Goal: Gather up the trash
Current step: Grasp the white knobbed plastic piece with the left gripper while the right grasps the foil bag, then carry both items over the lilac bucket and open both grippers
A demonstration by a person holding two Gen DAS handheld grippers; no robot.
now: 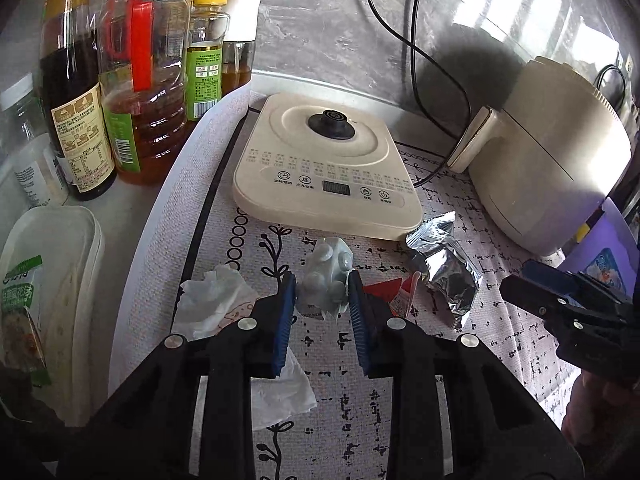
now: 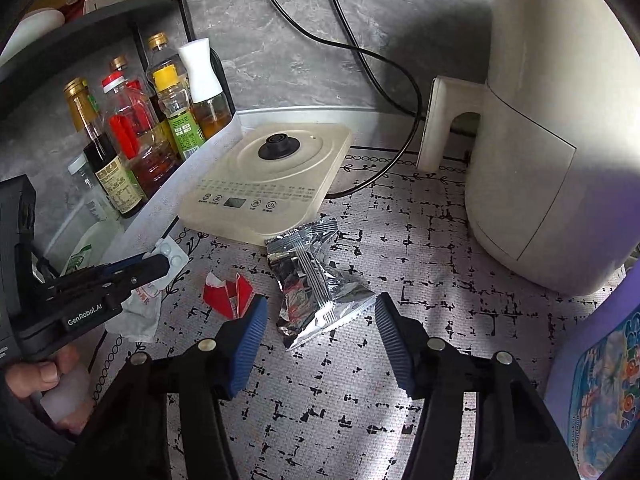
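Note:
My left gripper [image 1: 322, 286] is shut on a pale blister pack [image 1: 326, 276], pinched between its blue pads just above the patterned mat; the pack also shows in the right wrist view [image 2: 171, 254]. A crumpled white tissue [image 1: 218, 300] lies beside and under the left finger. A torn red wrapper [image 2: 228, 292] lies on the mat left of my right gripper. A silver foil snack bag [image 2: 312, 292] lies between the tips of my right gripper [image 2: 320, 312], which is open and not touching it.
A cream induction cooker [image 1: 328, 168] sits behind the trash. A white air fryer [image 2: 552, 128] stands at the right. Oil and sauce bottles [image 1: 132, 80] crowd the left, with a white tray [image 1: 52, 300] in front. A purple container [image 2: 600, 380] is at the right edge.

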